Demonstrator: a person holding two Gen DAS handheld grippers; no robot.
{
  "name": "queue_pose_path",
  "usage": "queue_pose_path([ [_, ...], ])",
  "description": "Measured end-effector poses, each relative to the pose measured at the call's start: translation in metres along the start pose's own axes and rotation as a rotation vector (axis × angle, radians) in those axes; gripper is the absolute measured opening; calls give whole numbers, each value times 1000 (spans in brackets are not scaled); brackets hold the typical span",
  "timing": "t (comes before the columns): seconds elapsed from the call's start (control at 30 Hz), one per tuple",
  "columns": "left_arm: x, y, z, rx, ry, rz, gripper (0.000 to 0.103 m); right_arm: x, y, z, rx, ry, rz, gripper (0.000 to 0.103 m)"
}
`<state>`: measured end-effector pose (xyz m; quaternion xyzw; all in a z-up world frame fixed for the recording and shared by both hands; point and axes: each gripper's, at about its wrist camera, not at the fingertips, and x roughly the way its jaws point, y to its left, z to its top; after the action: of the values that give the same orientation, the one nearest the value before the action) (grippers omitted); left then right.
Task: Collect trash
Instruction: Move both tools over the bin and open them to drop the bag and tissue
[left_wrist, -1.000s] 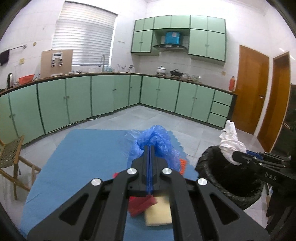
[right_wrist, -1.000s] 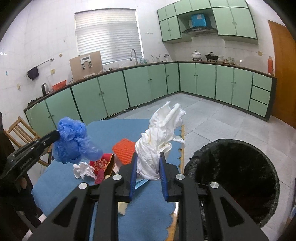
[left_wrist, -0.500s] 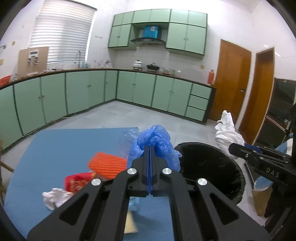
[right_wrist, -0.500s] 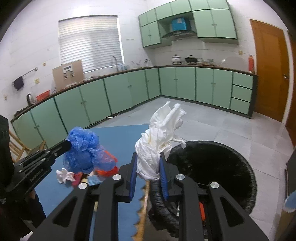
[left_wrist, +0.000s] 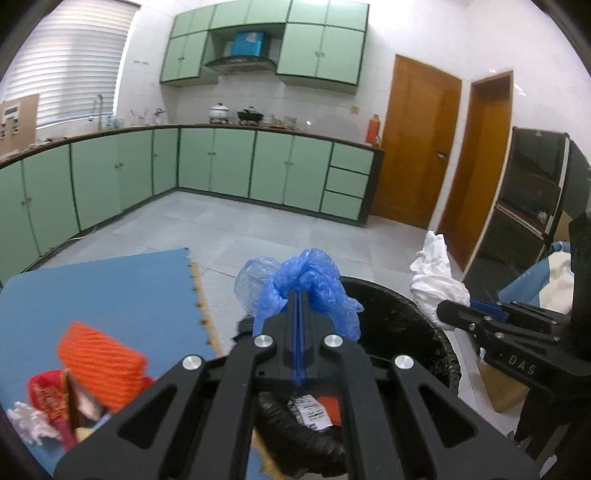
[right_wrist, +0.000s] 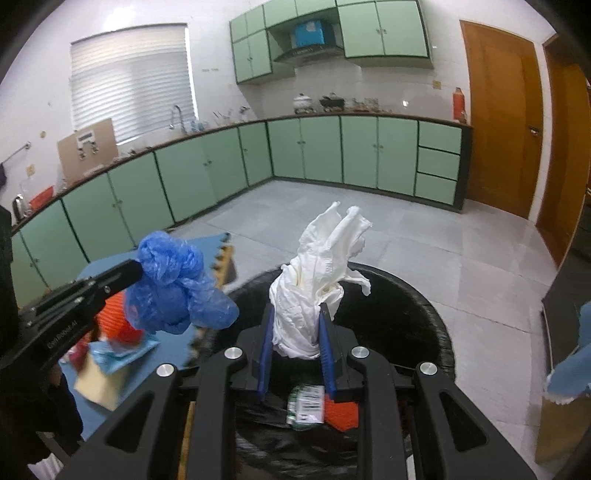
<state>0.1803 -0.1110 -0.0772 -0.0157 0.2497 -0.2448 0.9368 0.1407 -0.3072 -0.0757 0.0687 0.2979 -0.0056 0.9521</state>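
Two grippers, both loaded, both over the bin.

Left wrist view: I'm holding the left gripper (left_wrist: 300, 299) with its jaws pinched fully together on a crumpled blue plastic bag (left_wrist: 306, 280). The bag is bunching up above the fingertips, hanging just over the near-left rim of the black-lined trash bin (left_wrist: 424, 332). It looks thin, light and limp, probably slippery film, so I'm judging that a tight pinch on a bunched fold is the right hold; a loose edge would likely slide out. It may cling to the pads on release. At right, the right gripper (left_wrist: 441, 314) is carrying a white wad over the far-right rim. On the blue mat (left_wrist: 92, 291) at left, more trash is waiting: an orange ribbed piece (left_wrist: 99, 363), a red packet (left_wrist: 46, 400), a white crumple (left_wrist: 27, 424).

Right wrist view: the right gripper (right_wrist: 297, 332) is standing narrow, blue pads squeezing the base of the crumpled white tissue (right_wrist: 317, 284), which is sticking up above the jaws directly over the bin (right_wrist: 424, 317) mouth. Soft, light, compressible, tears easily, so I'm judging a mid-bundle squeeze best. Inside the bin a labelled wrapper (right_wrist: 306, 404) and an orange scrap (right_wrist: 341, 411) are lying. At left the left gripper (right_wrist: 138, 271) is holding the blue bag (right_wrist: 173, 284) just short of the rim, near the mat (right_wrist: 110, 398) edge.
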Motion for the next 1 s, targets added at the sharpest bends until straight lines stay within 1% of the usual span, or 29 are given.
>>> queue_pose_path([
  [0.2, 50, -15, -6, 14, 64, -22, 0, 32, -30, -9, 23, 65, -27, 24],
  [0.27, 62, -17, -8, 22, 79, -24, 0, 42, -37, -12, 30, 83, -32, 24],
  [0.37, 78, -19, -11, 30, 104, -42, 0, 53, -47, -16, 40, 104, -35, 29],
  [0.4, 82, -18, -10, 29, 114, -49, 3, 56, -49, -17, 41, 108, -41, 31],
  [0.43, 85, -17, -11, 28, 120, -53, 4, 57, -52, -17, 41, 110, -46, 33],
  [0.47, 87, -16, -12, 29, 124, -51, 12, 59, -54, -16, 42, 112, -57, 43],
  [0.5, 90, -15, -10, 28, 127, -51, 25, 59, -55, -17, 44, 111, -70, 52],
  [0.53, 91, -12, -10, 26, 126, -49, 29, 60, -58, -16, 46, 109, -81, 56],
  [0.57, 91, -10, -10, 24, 124, -45, 33, 59, -59, -17, 49, 107, -91, 62],
  [0.6, 89, -7, -11, 21, 125, -41, 35, 58, -59, -17, 51, 106, -97, 71],
  [0.63, 89, -5, -10, 21, 125, -37, 37, 57, -59, -17, 51, 102, -105, 77],
  [0.67, 86, -1, -11, 20, 122, -28, 46, 55, -58, -17, 50, 93, -123, 87],
  [0.7, 84, 2, -9, 19, 116, -20, 54, 52, -57, -16, 49, 84, -136, 92],
  [0.73, 81, 5, -8, 16, 109, -10, 58, 50, -55, -16, 48, 75, -146, 94],
  [0.77, 77, 8, -6, 12, 103, -2, 69, 46, -52, -16, 52, 66, -156, 97],
  [0.8, 71, 13, -5, 3, 94, 7, 78, 47, -52, -15, 56, 64, -161, 97],
  [0.9, 55, 24, -1, -12, 72, 30, 85, 41, -44, -11, 75, 58, -150, 97],
  [1.0, 34, 39, -1, -33, 58, 58, 87, 35, -35, -8, 77, 45, -133, 97],
])
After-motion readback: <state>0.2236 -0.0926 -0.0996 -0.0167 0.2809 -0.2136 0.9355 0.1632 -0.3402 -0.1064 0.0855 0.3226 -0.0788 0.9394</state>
